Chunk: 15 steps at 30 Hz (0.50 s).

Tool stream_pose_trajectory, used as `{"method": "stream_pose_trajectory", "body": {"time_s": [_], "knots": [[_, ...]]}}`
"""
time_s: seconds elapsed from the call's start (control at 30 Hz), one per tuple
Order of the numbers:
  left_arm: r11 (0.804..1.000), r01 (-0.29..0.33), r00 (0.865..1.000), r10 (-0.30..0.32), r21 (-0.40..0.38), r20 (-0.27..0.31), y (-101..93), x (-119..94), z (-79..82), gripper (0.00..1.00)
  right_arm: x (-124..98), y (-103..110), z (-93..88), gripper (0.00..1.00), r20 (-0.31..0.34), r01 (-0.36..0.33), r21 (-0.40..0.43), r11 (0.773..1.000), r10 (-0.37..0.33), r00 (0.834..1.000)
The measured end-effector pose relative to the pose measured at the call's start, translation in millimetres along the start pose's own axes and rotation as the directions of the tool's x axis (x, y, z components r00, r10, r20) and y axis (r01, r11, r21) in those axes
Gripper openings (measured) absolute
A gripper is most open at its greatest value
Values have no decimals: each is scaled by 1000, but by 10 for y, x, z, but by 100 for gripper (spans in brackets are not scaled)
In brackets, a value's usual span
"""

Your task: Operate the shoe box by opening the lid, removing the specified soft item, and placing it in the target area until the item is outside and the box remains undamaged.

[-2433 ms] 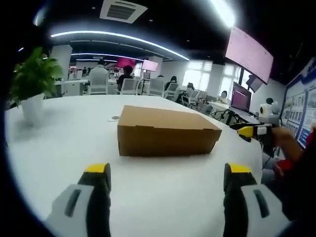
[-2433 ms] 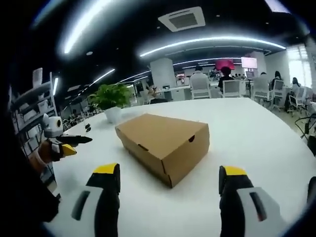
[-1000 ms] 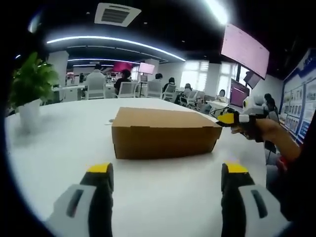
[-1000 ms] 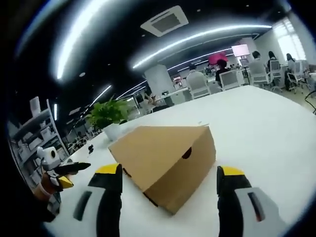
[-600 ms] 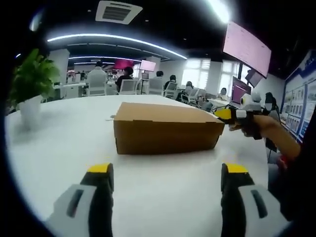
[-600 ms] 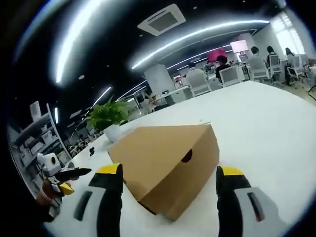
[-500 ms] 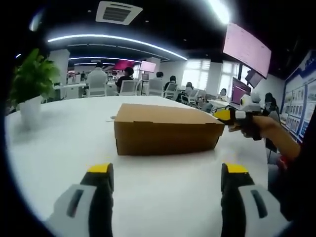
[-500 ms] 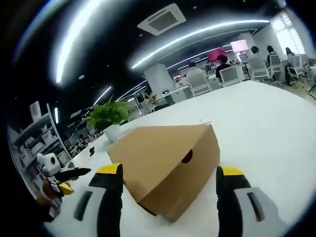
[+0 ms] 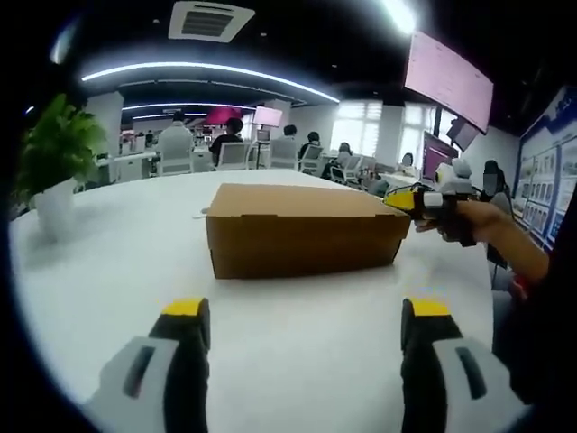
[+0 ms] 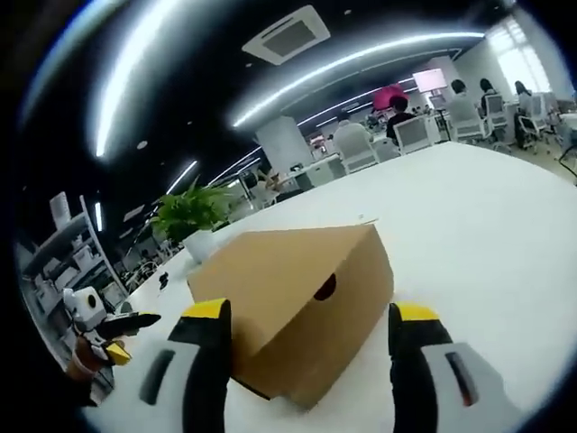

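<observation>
The box [image 9: 302,230] sits shut on the white tabletop [image 9: 108,271], ahead of the left claw [image 9: 302,316], whose jaws stand apart and empty. The right claw [image 10: 311,316], also apart, brackets one end corner. Thin cardboard, probably light and easily creased; I'd lift the lid at its front edge. Bare tabletop all round; the plant [image 9: 54,153] stands far left.

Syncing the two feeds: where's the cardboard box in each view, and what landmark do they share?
Left gripper view: the box sits at centre, long side facing the camera, lid shut.
Right gripper view: the box sits low at centre, a corner toward the camera, just beyond the jaws.
Shared landmark: the potted plant on the white table.
</observation>
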<state>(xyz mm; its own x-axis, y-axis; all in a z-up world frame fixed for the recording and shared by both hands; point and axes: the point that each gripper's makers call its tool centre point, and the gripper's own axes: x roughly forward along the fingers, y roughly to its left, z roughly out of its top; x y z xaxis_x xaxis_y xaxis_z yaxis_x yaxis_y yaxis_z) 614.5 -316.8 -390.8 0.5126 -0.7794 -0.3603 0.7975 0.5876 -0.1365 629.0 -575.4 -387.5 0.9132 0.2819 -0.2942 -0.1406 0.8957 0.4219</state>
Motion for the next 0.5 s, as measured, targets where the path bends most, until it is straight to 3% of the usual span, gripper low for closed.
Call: {"method": "stream_pose_trajectory", "body": {"time_s": [0.5], "knots": [[999,4,1000,-4,37,0,-42,59,30,90,49,-121,11,71,8,12,69,998,-13,1000]]}}
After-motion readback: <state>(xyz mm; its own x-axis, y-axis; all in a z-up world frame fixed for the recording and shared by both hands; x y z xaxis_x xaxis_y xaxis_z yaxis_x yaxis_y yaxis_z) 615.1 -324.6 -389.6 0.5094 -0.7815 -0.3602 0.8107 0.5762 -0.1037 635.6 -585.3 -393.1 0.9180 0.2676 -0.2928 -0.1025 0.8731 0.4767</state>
